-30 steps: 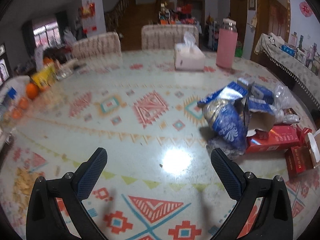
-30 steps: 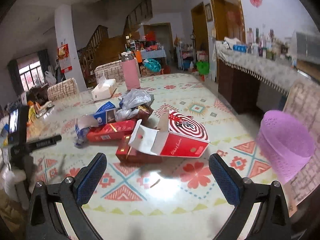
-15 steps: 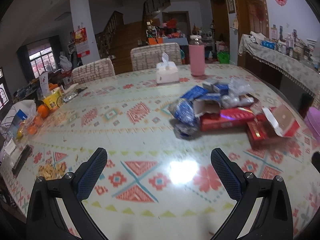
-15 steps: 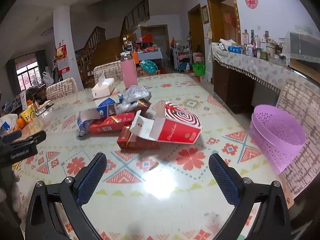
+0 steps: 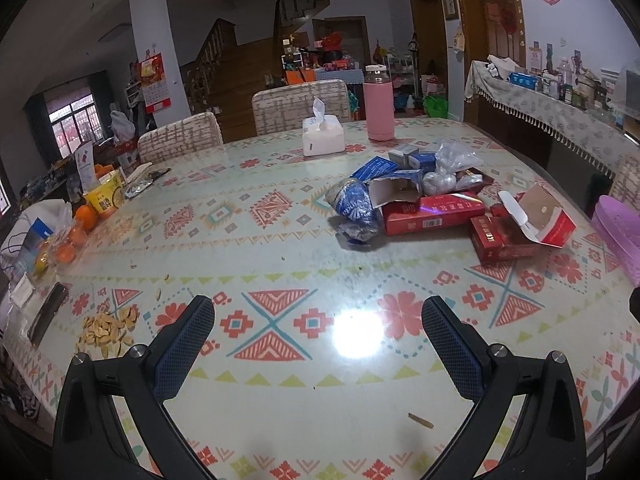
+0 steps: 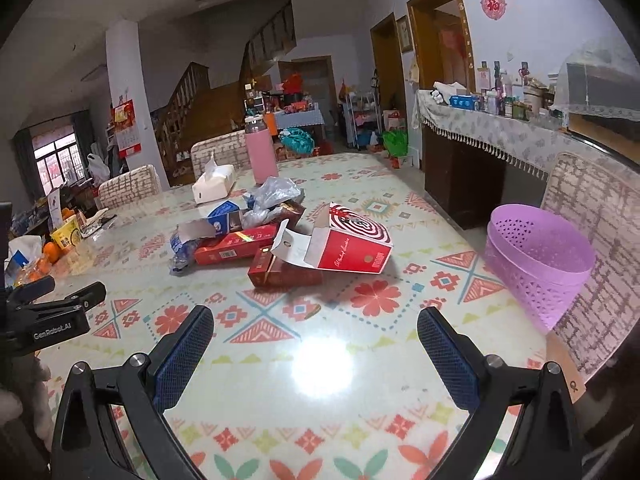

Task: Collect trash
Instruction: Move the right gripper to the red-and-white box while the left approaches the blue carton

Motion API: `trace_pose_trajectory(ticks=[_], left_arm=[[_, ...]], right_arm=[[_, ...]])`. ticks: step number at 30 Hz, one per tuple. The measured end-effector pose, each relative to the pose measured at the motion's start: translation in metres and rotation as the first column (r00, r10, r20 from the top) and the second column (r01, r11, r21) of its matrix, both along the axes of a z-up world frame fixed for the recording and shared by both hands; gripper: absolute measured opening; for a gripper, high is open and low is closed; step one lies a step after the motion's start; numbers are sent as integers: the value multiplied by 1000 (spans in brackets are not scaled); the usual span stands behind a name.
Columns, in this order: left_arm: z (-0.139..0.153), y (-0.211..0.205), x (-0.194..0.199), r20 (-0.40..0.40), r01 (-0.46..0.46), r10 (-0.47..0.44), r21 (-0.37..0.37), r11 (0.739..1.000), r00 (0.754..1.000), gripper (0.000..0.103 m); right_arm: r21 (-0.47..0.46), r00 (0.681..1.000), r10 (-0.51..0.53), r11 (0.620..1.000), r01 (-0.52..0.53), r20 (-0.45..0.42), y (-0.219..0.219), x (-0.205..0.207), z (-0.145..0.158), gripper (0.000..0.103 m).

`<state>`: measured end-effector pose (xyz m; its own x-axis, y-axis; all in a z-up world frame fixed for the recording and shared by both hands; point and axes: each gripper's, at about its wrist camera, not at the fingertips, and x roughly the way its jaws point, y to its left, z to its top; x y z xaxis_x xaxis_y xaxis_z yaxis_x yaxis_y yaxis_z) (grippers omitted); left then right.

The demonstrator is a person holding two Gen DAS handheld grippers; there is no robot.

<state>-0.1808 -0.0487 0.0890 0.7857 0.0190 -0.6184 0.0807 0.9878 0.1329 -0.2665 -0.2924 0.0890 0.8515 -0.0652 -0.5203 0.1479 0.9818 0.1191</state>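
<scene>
A heap of trash lies mid-table: an open red carton with a swirl top point(image 6: 352, 246), a long red box point(image 5: 434, 213), a flat red box point(image 6: 280, 272), blue wrappers point(image 5: 354, 204) and a clear plastic bag point(image 6: 276, 194). A purple basket point(image 6: 536, 260) sits at the table's right edge; its rim shows in the left wrist view point(image 5: 618, 228). My left gripper point(image 5: 318, 320) is open and empty, near the front edge, well short of the heap. My right gripper point(image 6: 316, 328) is open and empty, short of the red carton. A heap of peels point(image 5: 106, 330) lies front left.
A tissue box point(image 5: 323, 138) and a pink bottle point(image 5: 379, 106) stand at the back. Oranges point(image 5: 86, 216), a yellow cup point(image 5: 105, 200) and a phone point(image 5: 48, 316) lie along the left edge. Chairs point(image 5: 300, 106) ring the table. A sideboard point(image 6: 500, 136) stands right.
Both grippers have drawn back and up from the table. The trash heap now sits farther off and more of the table and the purple basket show. Both stay open.
</scene>
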Motion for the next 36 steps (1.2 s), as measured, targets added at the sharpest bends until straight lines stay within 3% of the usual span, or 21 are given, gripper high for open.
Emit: trace_pose_trajectory(ticks=[11,16,20,25,29,36], left_arm=[[3,28,7,-35,-31,30,-28,999,999,103],[10,12,31,-50,57,-57,-2,998,997,103],[14,-19,68,-80,190,-186,35,981,979,103],[12,-45,124,-129,240,-230,60,969,964,103],[3,-54,176,-202,251,-246,-2,968,948,103],[-8,-61,220,-249,264,-277,-84,961,928,103]], right_arm=[[37,1000,1,999,0,-24,-6,5,2,103],[66,998,-4,998,7,-57,-17,15,-4,103],[81,997,-26,996,32,-78,-31,21,-7,103],[97,992,-59,993,71,-115,-53,37,-11,103],[130,987,-64,988,83,-144,-67,59,-16,103],[205,978,5,978,39,-210,-78,110,-29,103]])
